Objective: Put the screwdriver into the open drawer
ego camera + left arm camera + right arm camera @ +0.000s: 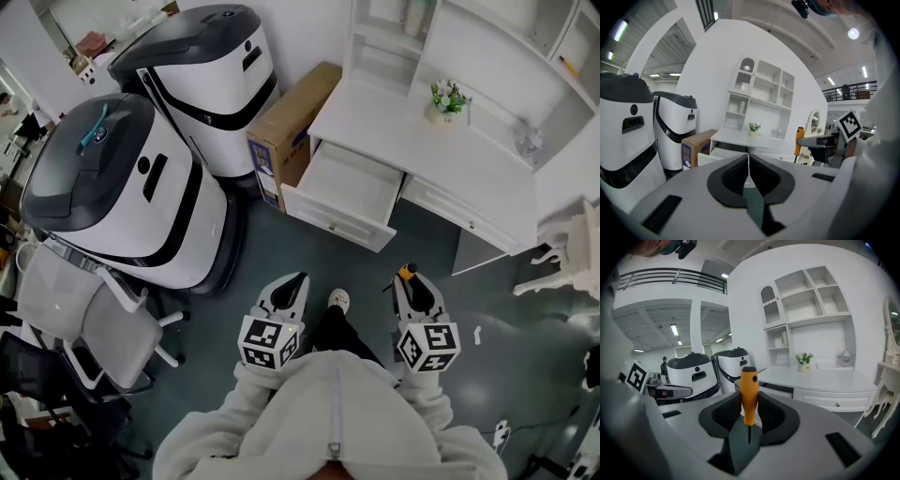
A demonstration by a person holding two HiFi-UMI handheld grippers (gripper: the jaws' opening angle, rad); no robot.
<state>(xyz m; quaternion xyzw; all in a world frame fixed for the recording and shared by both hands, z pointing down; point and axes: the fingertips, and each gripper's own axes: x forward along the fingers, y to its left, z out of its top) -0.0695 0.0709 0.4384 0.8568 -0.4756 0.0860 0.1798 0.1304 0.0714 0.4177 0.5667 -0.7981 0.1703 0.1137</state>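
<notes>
Two grippers: left gripper jaws together, empty; right gripper clamped on screwdriver.
Screwdriver axis: upright, orange handle on top.
Drawer: open, ahead, between both grippers' lines, well apart.
Next move: right gripper forward and slightly left, I judge.

White desk with shelves on dark teal floor.

drawer: pulled out of desk, toward the person; box: just left of drawer; plant: on desk; screwdriver: upright between right gripper jaws, before drawer, apart
</notes>
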